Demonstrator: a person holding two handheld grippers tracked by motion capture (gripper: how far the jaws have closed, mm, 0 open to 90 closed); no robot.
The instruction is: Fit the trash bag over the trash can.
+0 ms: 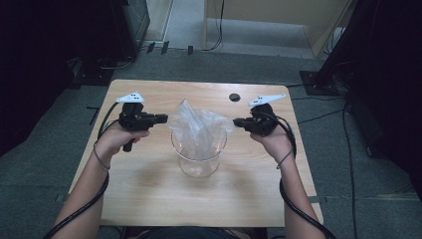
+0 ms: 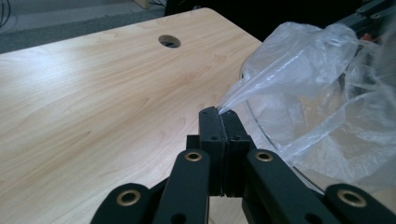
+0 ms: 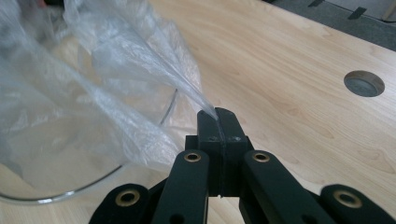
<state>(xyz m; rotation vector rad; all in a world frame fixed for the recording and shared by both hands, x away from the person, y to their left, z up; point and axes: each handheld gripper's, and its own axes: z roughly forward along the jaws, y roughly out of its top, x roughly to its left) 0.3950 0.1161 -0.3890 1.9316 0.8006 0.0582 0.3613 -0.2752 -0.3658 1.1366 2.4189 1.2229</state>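
Left hand-held gripper point(image 2: 219, 116) pinched the clear plastic bag point(image 1: 196, 124) at one edge, right hand-held gripper point(image 3: 218, 116) at the opposite. Bag sat in the glass bowl point(image 1: 199, 167) mid-counter point(image 1: 149, 199), mouth being spread. Next, probably: pull edges down over the rim.

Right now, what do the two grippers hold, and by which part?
Both hold the clear plastic bag: left gripper pinches its left edge, right gripper its right edge.
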